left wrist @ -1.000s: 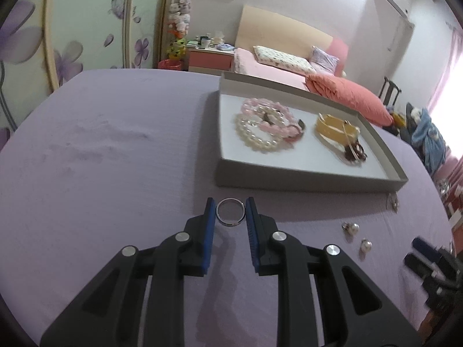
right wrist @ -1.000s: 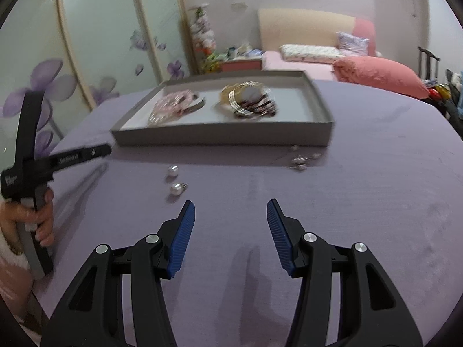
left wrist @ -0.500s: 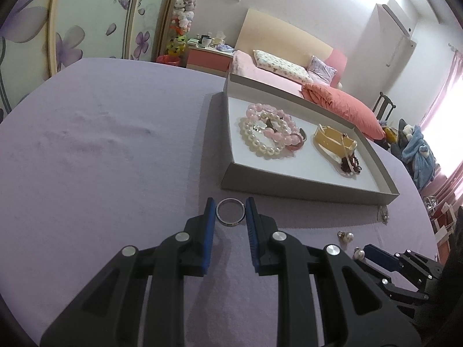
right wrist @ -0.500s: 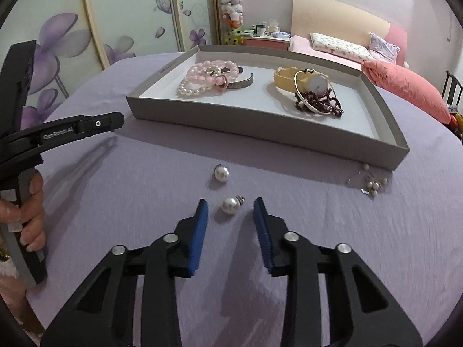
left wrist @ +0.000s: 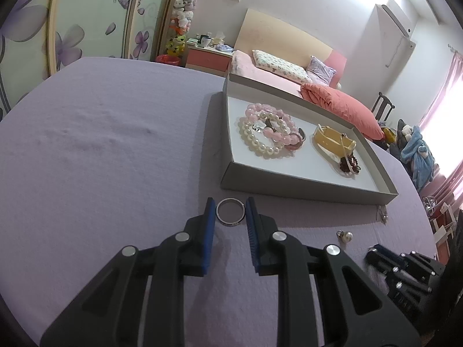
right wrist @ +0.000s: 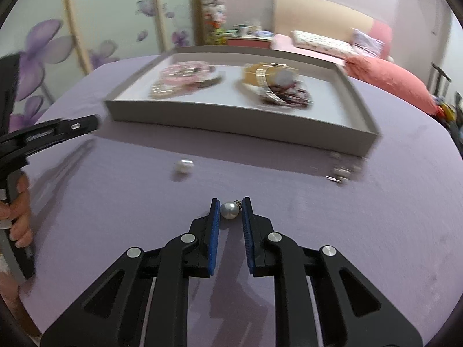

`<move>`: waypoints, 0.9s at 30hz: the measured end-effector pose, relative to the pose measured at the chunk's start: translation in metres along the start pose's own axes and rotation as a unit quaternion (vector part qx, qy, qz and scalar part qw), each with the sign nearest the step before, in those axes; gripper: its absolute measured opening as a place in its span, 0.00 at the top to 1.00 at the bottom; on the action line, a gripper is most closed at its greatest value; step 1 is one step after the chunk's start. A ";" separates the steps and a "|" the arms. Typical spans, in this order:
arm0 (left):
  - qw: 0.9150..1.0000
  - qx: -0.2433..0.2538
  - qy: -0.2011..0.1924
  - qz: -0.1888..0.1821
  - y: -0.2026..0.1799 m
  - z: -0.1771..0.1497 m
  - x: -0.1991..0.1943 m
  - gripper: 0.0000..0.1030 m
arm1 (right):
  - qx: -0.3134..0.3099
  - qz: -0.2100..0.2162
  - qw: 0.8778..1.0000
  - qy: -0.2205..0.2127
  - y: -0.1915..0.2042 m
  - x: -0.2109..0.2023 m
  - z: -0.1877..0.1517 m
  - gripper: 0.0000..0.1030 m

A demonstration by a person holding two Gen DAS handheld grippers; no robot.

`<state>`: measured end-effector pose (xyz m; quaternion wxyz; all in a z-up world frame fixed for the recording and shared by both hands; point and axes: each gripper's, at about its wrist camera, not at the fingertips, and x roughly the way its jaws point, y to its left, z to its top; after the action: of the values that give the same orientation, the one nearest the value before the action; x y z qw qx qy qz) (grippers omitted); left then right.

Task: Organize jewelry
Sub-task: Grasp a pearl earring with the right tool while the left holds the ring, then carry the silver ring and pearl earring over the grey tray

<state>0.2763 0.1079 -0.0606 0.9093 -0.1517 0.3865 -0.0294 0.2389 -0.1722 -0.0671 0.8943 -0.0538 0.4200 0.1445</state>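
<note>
Left-view jaws pinching ring (left wrist: 230, 216); right-view jaws, just closing, around pearl earring (right wrist: 229, 210).

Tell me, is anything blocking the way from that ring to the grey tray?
Nothing visible lies between them. The ring, pinched in the left hand-held gripper, faces only bare purple cloth. The tray's near wall must be cleared, though.

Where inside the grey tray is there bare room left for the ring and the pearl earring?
In the grey tray, bare floor runs along the near wall and in the strip between the pink and pearl bracelets and the yellow bangle. The middle is crowded by those two piles.
</note>
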 end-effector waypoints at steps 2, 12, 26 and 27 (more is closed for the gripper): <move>1.000 0.000 0.000 0.000 0.000 0.000 0.000 0.79 | 0.025 -0.025 0.999 -0.001 -0.020 -0.001 -0.001 0.84; 1.000 0.023 -0.009 -0.002 -0.015 -0.007 -0.010 0.79 | 0.102 -0.036 0.993 -0.048 -0.066 -0.028 -0.014 0.84; 0.996 0.060 -0.057 -0.023 -0.040 -0.039 -0.059 0.79 | 0.082 -0.015 0.987 -0.138 -0.044 -0.060 -0.012 0.84; 0.996 0.064 -0.061 -0.022 -0.042 -0.042 -0.062 0.79 | 0.082 -0.015 0.986 -0.143 -0.042 -0.062 -0.012 0.84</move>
<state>0.2060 0.0674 -0.0327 0.9383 -0.1030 0.3238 -0.0648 0.2051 -0.2286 -0.0287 0.9485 0.0344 0.2975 0.1030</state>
